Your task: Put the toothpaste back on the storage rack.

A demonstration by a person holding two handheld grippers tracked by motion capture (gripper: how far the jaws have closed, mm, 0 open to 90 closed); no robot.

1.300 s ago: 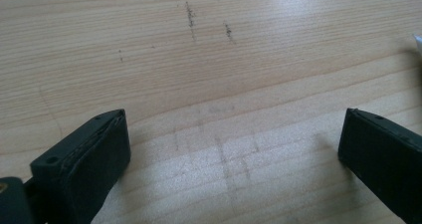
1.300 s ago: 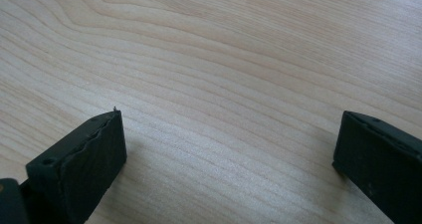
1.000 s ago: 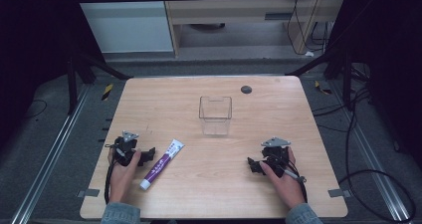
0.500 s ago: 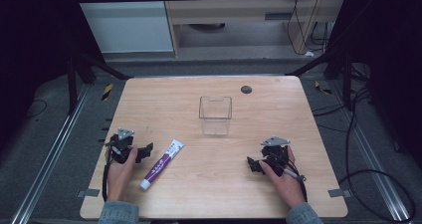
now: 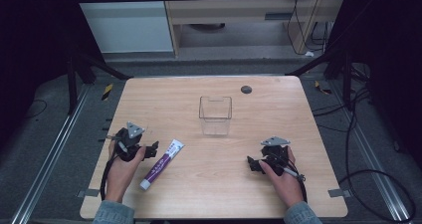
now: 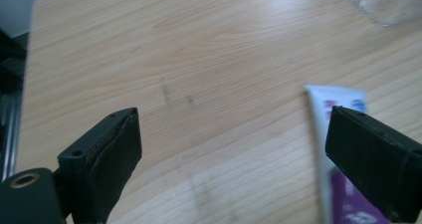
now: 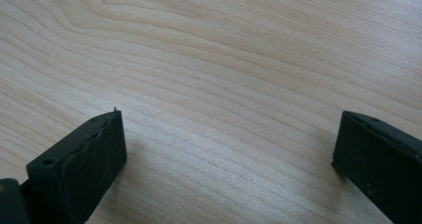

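Observation:
A white and purple tube (image 5: 160, 164) lies flat on the wooden table (image 5: 199, 194), front left, slanting toward a clear empty box (image 5: 215, 115) at the middle. My left gripper (image 5: 151, 150) is held just left of the tube, open, its jaws pointing at it. In the left gripper view the tube's flat white end (image 6: 333, 102) shows beside the right jaw, and the gripper (image 6: 234, 134) has bare wood between its jaws. My right gripper (image 5: 253, 163) rests front right, open, over bare wood (image 7: 229, 134), well apart from the tube and the box.
A small dark round disc (image 5: 246, 89) sits near the table's far edge. The clear box's corner (image 6: 383, 2) shows ahead of the left gripper. Metal rails, cables and a dark floor surround the table.
My left gripper has shifted slightly forward and toward the tube. The right gripper, the tube and the box have stayed where they were.

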